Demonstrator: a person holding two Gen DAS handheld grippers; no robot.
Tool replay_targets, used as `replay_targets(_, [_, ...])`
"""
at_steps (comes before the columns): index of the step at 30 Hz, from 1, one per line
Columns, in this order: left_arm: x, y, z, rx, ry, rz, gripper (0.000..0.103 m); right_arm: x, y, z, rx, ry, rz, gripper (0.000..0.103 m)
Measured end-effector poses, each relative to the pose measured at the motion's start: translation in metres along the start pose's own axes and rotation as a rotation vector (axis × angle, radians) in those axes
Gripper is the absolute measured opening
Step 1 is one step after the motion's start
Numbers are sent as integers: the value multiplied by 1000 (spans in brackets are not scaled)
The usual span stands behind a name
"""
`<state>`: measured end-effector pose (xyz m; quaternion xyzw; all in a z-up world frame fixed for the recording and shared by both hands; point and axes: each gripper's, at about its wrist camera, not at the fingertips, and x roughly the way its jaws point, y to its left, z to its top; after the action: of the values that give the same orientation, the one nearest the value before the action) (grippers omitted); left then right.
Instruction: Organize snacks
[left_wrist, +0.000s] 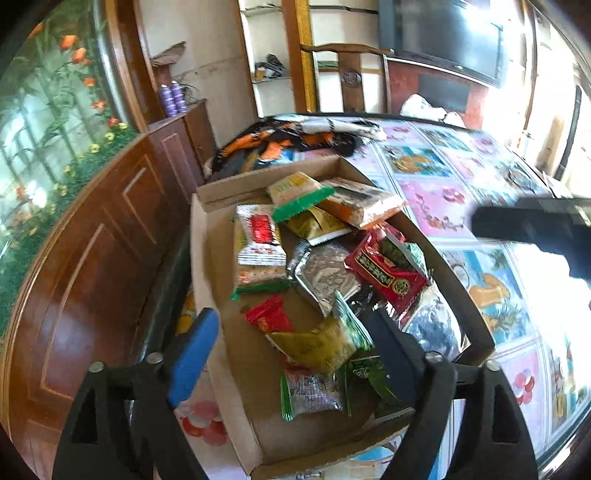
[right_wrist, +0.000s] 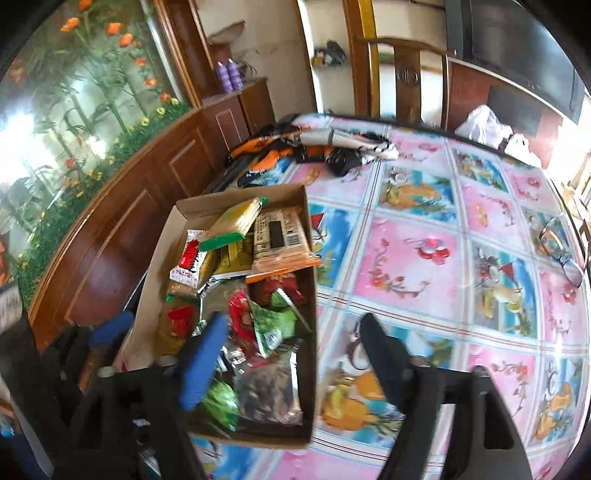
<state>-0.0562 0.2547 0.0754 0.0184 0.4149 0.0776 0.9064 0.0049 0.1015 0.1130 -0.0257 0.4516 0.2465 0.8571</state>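
The snacks look already gathered: the shallow brown cardboard box (left_wrist: 225, 354) on the flowered plastic tablecloth (right_wrist: 413, 258) holds a loose heap of packets, and I see no packet lying outside it on the cloth. So the collecting seems mostly done; what may remain is only to tidy the heap, which lies mixed and overlapping.

Nearest in the left wrist view, the left gripper (left_wrist: 295, 354) hangs over the near end of the box with its jaws spread wide; they hold nothing. Under it lie an olive-yellow foil packet (left_wrist: 314, 347) and a silver packet with green edges (left_wrist: 312, 393); a little further sits a red packet with a green round mark (left_wrist: 388, 277).

The right gripper (right_wrist: 295, 358) is also spread wide and empty, one finger over the box, the other over the cloth. This view is blurred, so whether anything touches it I cannot say surely.

At the far end of the box rests a pale yellow biscuit pack with a green sealed edge (left_wrist: 299, 192).
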Motion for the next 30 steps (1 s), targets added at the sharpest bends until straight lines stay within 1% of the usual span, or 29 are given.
replay_targets(1, [-3,1,1,-17,-3,9,93,-4,-4,-5,-11,-4,-5,88])
replay_targets(2, [-6,1,2,-34,-3,28,96,-7,-9,-9,-16,6,-12,88])
replay_targets(4, [-12,1,5,-56,-14,82,97,-12,-17,-18,-19,46,-29,88])
replay_targets(5, [-15,2,6,-69,-19,103,99,-16,-22,-24,-25,52,-62,88])
replay_targets(7, [-21,4,11,-106,-14,128,103,-27,-28,-35,-54,25,-88,88])
replay_targets(8, [-25,5,13,-126,-14,140,103,-31,-31,-40,-61,22,-95,88])
replay_targets(11, [-39,4,17,-158,-31,181,103,-41,-38,-59,-75,46,-33,88])
replay_targets(14, [-47,0,21,-165,-13,227,103,-50,-36,-74,-122,43,-5,88])
replay_targets(17, [-54,-6,23,-157,0,265,103,-60,-34,-82,-177,28,13,88])
replay_targets(18, [-57,-7,24,-158,2,274,103,-63,-34,-83,-183,20,18,89])
replay_targets(19, [-59,-8,24,-162,4,262,103,-67,-36,-83,-185,8,24,90])
replay_targets(21, [-64,-8,21,-174,-1,242,103,-73,-37,-83,-184,-8,27,95])
replay_targets(22, [-66,-8,20,-175,-5,246,103,-76,-38,-83,-184,-17,25,99])
replay_targets(23, [-67,-8,19,-172,-2,258,103,-78,-39,-82,-181,-26,22,101])
replay_targets(24, [-67,-8,19,-164,14,293,103,-81,-40,-82,-174,-35,19,102])
replay_targets(26, [-67,-7,18,-154,51,327,103,-84,-41,-81,-164,-45,19,102])
replay_targets(28, [-70,-2,16,-171,59,313,103,-88,-42,-79,-148,-61,31,102])
replay_targets(30, [-73,2,13,-190,58,343,103,-91,-41,-78,-144,-72,41,102])
